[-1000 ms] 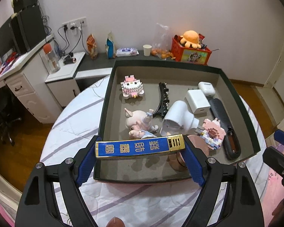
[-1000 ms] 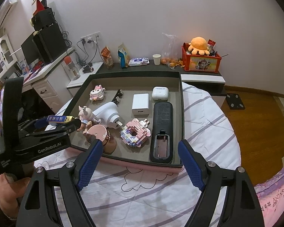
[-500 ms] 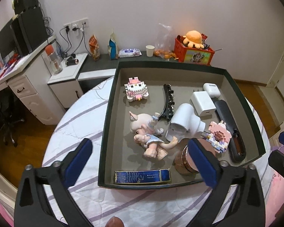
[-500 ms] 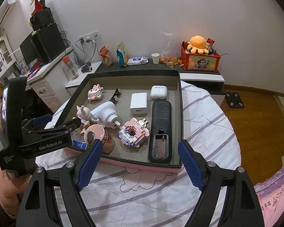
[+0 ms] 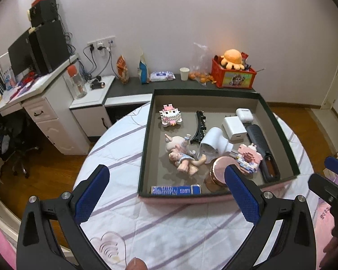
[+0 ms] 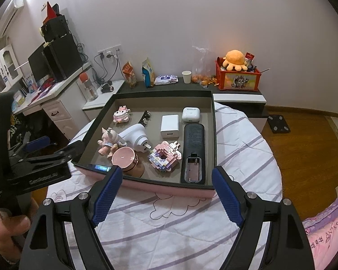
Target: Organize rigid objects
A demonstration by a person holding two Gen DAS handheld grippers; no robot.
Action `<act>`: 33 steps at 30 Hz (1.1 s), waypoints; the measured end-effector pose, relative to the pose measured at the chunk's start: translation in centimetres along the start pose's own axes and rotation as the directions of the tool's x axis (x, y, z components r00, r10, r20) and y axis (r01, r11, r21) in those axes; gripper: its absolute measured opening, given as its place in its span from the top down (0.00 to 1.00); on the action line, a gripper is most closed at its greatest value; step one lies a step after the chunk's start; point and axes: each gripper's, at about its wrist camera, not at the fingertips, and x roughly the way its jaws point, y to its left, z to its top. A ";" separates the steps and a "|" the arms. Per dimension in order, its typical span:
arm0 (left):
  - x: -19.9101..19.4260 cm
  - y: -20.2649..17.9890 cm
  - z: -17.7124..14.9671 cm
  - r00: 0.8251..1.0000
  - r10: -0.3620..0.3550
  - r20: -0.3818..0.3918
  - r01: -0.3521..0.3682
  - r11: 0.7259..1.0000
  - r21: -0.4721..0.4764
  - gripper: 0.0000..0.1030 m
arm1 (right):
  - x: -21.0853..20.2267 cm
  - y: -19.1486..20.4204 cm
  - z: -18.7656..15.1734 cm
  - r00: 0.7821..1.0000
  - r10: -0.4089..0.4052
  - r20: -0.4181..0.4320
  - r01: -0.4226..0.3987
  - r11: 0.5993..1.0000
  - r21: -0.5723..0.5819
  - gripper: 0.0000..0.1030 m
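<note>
Nine or so small hard things lie inside the shallow dark-rimmed cardboard tray [image 5: 279, 123], and none remain on the striped white cloth [image 5: 169, 229] around it. Nearest the left gripper [image 5: 166, 193], just beyond its tips against the tray's front wall, lies the flat blue-and-gold oblong box [image 5: 175, 190]; I judge it light, stiff and smooth-faced, best pinched across its narrow width near the middle. Past it, the round pink metallic tin [image 6: 125, 157] looks slick and would want a grip across its sides. The two pink-and-white brick-built figures [image 6: 164, 156] seem brittle, likely to shed pieces if squeezed hard. The pale plastic doll [image 5: 182, 153] sprawls on its back, touching the white plug adapter [image 5: 211, 142]. Farther off sit a white cube charger [image 6: 169, 126], a glossy earbud case [image 6: 190, 114], a black toothed hair clip [image 5: 199, 127] and the long black remote [image 6: 193, 153], its battery bay uncovered. Both grippers hover short of the tray, jaws spread wide and holding nothing; the right gripper [image 6: 166, 193] faces the tin.
</note>
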 end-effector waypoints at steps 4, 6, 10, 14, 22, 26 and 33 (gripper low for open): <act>-2.6 0.2 -1.3 1.000 0.009 0.030 -0.008 1.000 -0.010 0.00 | -1.3 0.3 -0.9 1.000 0.001 0.013 0.000 1.000 -0.005 0.20; -3.8 0.3 -2.1 0.999 0.017 0.042 -0.016 1.000 -0.024 0.00 | -1.9 0.4 -1.2 1.000 0.003 0.019 -0.002 1.000 -0.004 0.20; -6.0 0.6 -3.9 0.998 0.016 0.060 -0.014 0.999 -0.050 0.00 | -3.0 0.6 -2.1 1.000 0.004 0.029 -0.004 1.000 -0.004 0.20; -7.7 0.7 -5.7 0.997 0.032 0.072 -0.028 0.998 -0.061 0.00 | -4.1 0.9 -3.3 0.999 0.007 0.040 -0.007 1.000 -0.003 0.20; -9.2 -0.1 -9.1 0.998 0.007 0.055 -0.002 0.997 -0.078 0.00 | -6.2 2.4 -6.0 0.998 -0.002 0.060 0.003 1.000 -0.015 0.19; -10.2 -0.3 -10.6 0.998 0.002 0.055 0.003 0.997 -0.079 0.00 | -7.1 2.6 -7.3 0.998 -0.002 0.065 0.003 1.000 -0.012 0.15; -11.9 -0.2 -11.4 0.997 -0.002 0.081 0.008 0.996 -0.085 0.00 | -8.6 3.1 -8.3 0.997 0.004 0.082 -0.002 1.000 -0.021 0.14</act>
